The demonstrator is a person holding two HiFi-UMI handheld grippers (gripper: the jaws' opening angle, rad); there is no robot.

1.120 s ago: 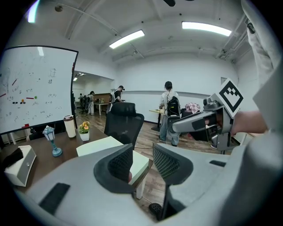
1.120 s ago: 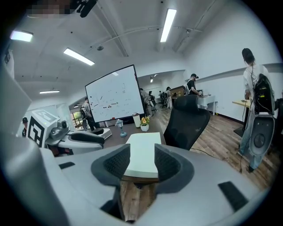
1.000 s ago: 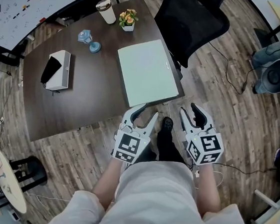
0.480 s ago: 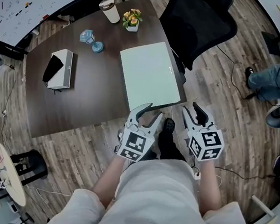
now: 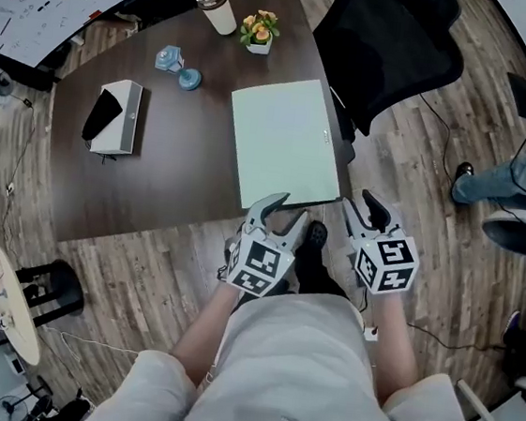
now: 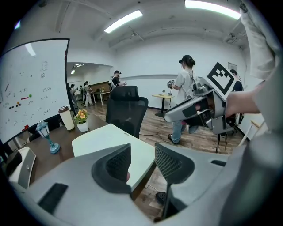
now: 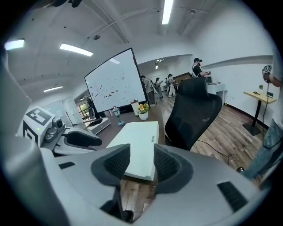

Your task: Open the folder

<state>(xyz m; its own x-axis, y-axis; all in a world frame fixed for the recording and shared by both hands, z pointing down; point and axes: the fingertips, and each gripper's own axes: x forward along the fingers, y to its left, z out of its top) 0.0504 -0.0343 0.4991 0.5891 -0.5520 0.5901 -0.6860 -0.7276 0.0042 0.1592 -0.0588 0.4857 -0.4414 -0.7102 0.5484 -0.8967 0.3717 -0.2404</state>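
Folder: the pale green folder lies closed and flat on the dark tabletop, with its near short edge at the tabletop's edge closest to the person.
Left gripper: the left gripper has its jaws partly apart. They have just been opening, and nothing is between them. The tips are just short of the folder's near edge.
Right gripper: the right gripper has its jaws apart and is empty. It is held off the tabletop over the floor, near the folder's near right corner.
Step in hand: judged to be the approach; neither gripper touches the cover yet.
Opening side: a small mark sits on the long edge toward the office chair. Whether that is the free edge or the spine cannot be told.
Method advised: steady the lower leaf with one gripper, slip one jaw of the other under the top cover only, then lift in an arc about the spine.
Risk: pinching both leaves together would drag the whole folder off the edge.
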